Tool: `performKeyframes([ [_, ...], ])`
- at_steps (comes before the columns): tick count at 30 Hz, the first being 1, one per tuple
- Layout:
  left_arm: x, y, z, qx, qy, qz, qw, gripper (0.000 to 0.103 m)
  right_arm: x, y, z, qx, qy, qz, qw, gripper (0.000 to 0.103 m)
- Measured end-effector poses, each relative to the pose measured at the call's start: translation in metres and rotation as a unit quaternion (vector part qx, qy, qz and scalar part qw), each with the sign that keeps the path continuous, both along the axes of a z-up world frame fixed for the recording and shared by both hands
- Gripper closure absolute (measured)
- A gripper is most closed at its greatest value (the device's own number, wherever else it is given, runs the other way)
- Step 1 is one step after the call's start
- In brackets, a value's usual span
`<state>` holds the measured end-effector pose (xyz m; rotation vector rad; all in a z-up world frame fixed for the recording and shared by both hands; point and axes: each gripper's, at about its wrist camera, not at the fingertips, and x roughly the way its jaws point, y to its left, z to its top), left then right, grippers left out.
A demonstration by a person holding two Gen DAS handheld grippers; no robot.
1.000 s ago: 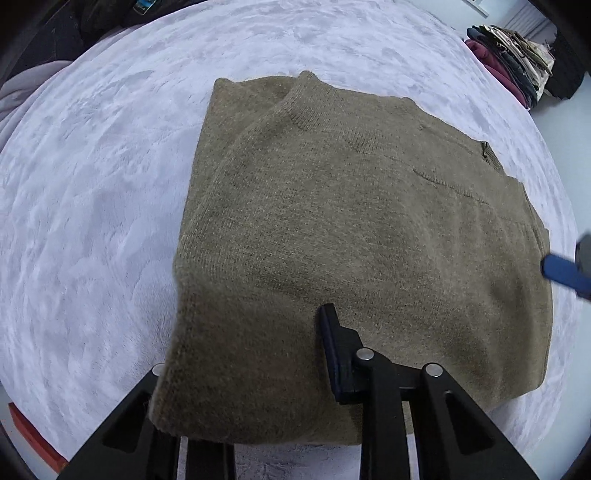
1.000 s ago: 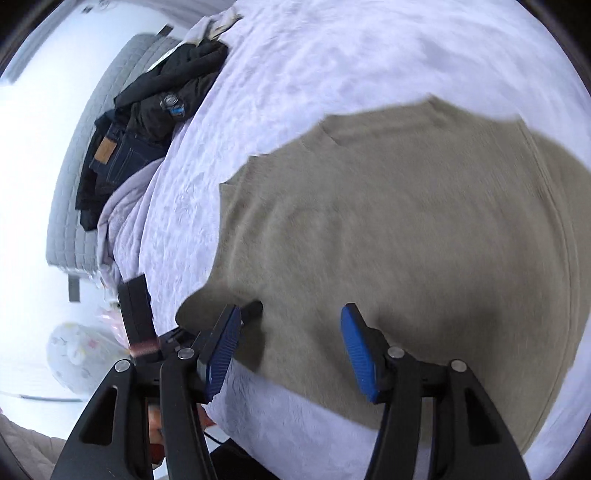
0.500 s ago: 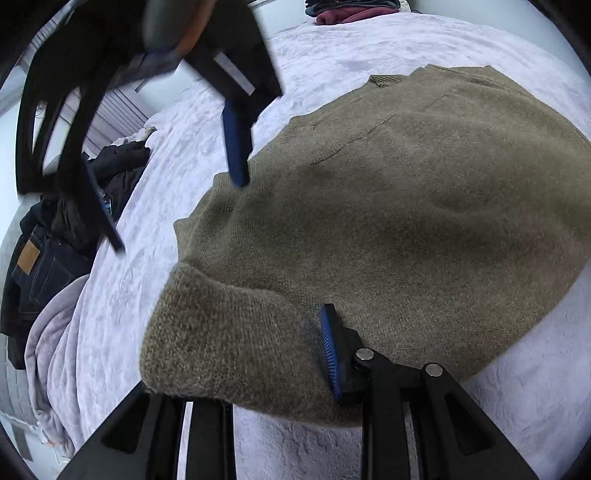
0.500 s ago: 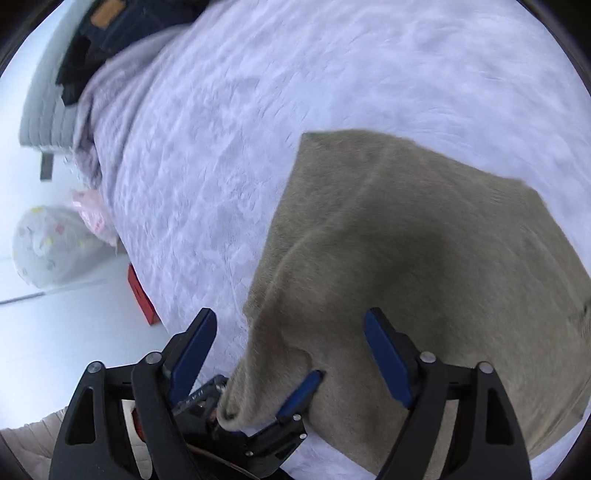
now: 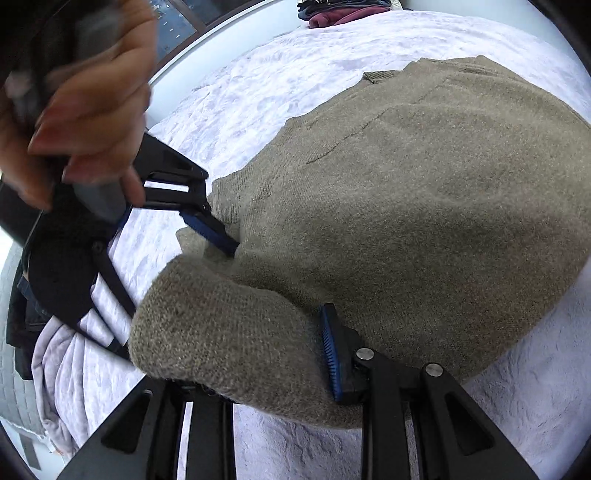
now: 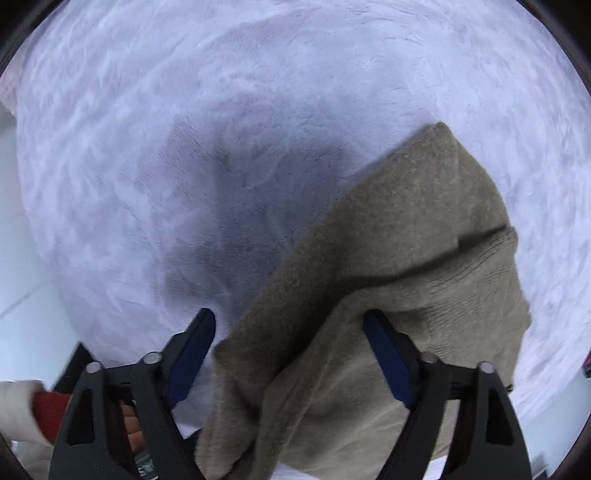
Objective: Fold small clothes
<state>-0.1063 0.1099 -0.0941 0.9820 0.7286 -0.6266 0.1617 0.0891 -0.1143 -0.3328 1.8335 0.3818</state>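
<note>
An olive knit sweater [image 5: 424, 192] lies folded on a white fuzzy bed cover [image 5: 258, 81]. My left gripper [image 5: 255, 354] has its jaws wide apart around a bunched lower corner of the sweater; the left finger is hidden under the fabric. My right gripper [image 5: 221, 236] reaches in from the left of this view with a blue finger at the sweater's edge. In the right wrist view my right gripper [image 6: 291, 354] is open with a raised fold of the sweater [image 6: 406, 258] between its blue pads [image 6: 388, 354], not pinched.
A pile of dark and maroon clothes [image 5: 343, 11] sits at the far end of the bed. Dark jeans and a lilac garment [image 5: 55, 350] lie at the left side. A hand [image 5: 85, 92] holds the right gripper's handle.
The right gripper has swung down to the sweater's near corner and now has fabric between its open jaws. The left gripper has lifted the bunched corner a little more.
</note>
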Motion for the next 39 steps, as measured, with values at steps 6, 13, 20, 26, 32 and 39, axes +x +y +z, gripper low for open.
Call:
performKeyframes([
  [6, 0.010, 0.006, 0.023, -0.054, 0.037, 0.017, 0.9977, 0.075, -0.012, -0.063, 0.034, 0.116, -0.048, -0.106, 0.986, 0.089],
  [13, -0.009, -0.024, 0.085, -0.122, 0.045, -0.019, 0.9913, 0.075, -0.066, -0.166, 0.081, 0.275, -0.117, -0.271, 0.915, 0.090],
  [20, -0.067, -0.094, 0.115, -0.148, 0.047, -0.118, 0.9808, 0.075, -0.159, -0.285, 0.119, 0.370, -0.220, -0.381, 0.818, 0.090],
  [26, -0.128, -0.162, 0.093, -0.127, 0.075, -0.216, 0.9653, 0.075, -0.253, -0.377, 0.110, 0.374, -0.285, -0.466, 0.750, 0.089],
  [32, -0.179, -0.187, 0.029, -0.050, 0.120, -0.274, 0.9529, 0.075, -0.326, -0.437, 0.009, 0.328, -0.244, -0.574, 0.710, 0.089],
  [39, -0.180, -0.177, 0.029, -0.022, 0.124, -0.251, 0.9598, 0.056, -0.342, -0.438, -0.030, 0.341, -0.232, -0.617, 0.670, 0.061],
])
